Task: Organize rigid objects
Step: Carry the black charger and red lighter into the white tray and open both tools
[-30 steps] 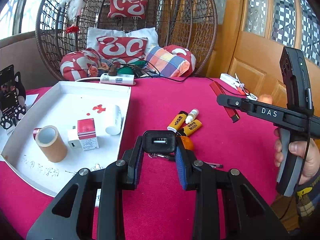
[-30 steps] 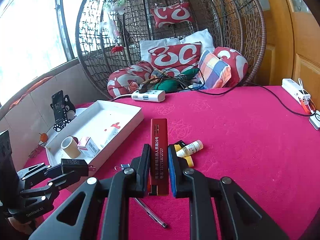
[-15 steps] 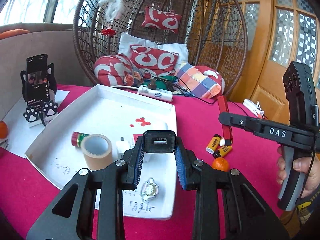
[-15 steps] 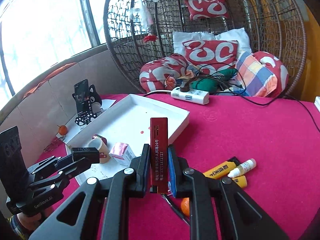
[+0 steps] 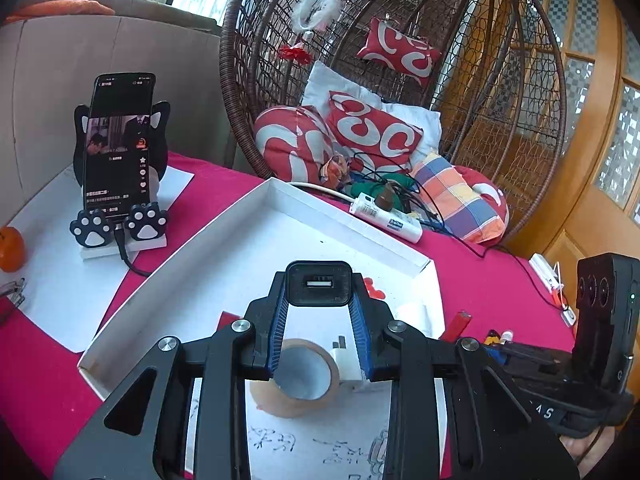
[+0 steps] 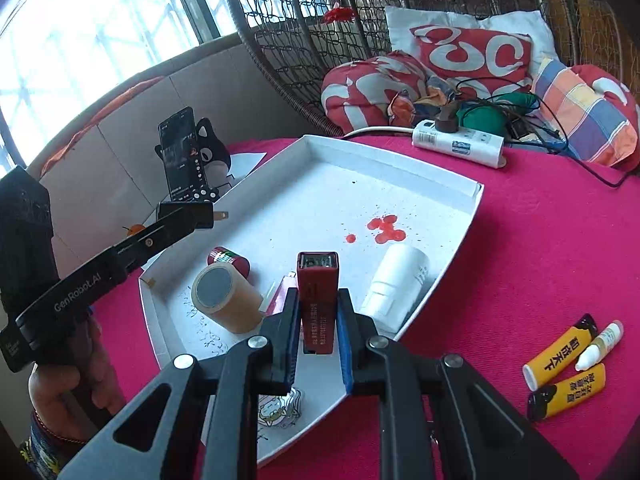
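Note:
My left gripper (image 5: 319,306) is shut on a black USB charger (image 5: 319,283) and hangs over the white tray (image 5: 224,256). In the right wrist view the same charger (image 6: 188,216) shows at the left, prongs pointing right, above the tray's (image 6: 320,184) left rim. Over the tray's near edge, my right gripper (image 6: 318,320) is shut on a flat dark-red box (image 6: 318,296), which stands upright between the pads. The tray holds a brown tape roll (image 6: 224,296), a red can (image 6: 230,260), a white bottle (image 6: 396,284) and a white plug (image 5: 344,360).
Two yellow lighters (image 6: 560,352) and a small dropper bottle (image 6: 600,344) lie on the red cloth right of the tray. A phone on a cat stand (image 5: 118,152) and an orange (image 5: 11,248) sit left. A power strip (image 6: 458,142) lies behind, before a wicker chair.
Both grippers have swung left, from the table's middle to over the tray, each still carrying its object. The tray now fills both views and the lighters have slid to the right.

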Available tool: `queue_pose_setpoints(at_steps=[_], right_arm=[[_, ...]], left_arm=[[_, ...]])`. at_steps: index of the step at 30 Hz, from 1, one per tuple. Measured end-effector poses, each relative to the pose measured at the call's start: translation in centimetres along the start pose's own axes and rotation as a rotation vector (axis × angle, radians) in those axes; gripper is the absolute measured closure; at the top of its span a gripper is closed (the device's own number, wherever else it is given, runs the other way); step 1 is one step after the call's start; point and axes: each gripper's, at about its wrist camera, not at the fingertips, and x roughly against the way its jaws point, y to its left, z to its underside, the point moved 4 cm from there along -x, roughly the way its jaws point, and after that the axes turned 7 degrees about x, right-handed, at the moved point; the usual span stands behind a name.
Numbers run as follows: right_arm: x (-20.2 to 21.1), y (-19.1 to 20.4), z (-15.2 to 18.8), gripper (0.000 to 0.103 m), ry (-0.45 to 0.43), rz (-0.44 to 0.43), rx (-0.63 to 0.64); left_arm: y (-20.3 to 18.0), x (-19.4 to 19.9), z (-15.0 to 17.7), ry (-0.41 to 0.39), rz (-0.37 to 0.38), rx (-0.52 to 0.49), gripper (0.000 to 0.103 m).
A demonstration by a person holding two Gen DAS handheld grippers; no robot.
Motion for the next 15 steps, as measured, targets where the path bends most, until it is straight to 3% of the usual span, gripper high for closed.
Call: queue_pose_setpoints(at_steps=[4, 6, 7, 8, 9, 10, 11, 15], right_arm=[[-1.4, -0.1, -0.9, 0.087, 0.0, 0.022, -0.006], [-2.1, -0.3, -1.4, 0.084, 0.003, 0.053, 0.004], [-2.4, -0.4, -1.6, 0.081, 0.006, 0.055, 0.002], [-2.3, -0.5, -1.6, 0.067, -0.003, 0.043, -0.008], [-2.0, -0.4, -1.6, 0.055, -0.019, 0.038, -0.013], [-1.6, -0.3, -1.5, 0.025, -0.039, 0.044, -0.006], [-0.8, -0.1, -1.4, 0.012, -0.065, 0.058, 0.005], [2.6, 0.6, -1.2, 0.012, -0.166, 0.079, 0.041]], left_arm=[[0.1, -1.9, -0.1, 0.013, -0.019, 0.038, 0.073], [0.5, -1.9, 0.2, 0.004, -0.029, 0.077, 0.054], [0.7, -1.7, 0.3, -0.005, -0.032, 0.096, 0.026], [0.9, -1.3, 0.4, -0.021, -0.032, 0.11, 0.007], [1.1, -0.9, 0.5, -0.038, -0.036, 0.12, 0.003], [1.2, -0.4, 0.6, -0.053, -0.036, 0.127, 0.001], [1.2, 0.0, 0.7, -0.062, -0.036, 0.136, 0.001], [0.8, 1.5, 1.3, -0.068, -0.014, 0.157, 0.001]])
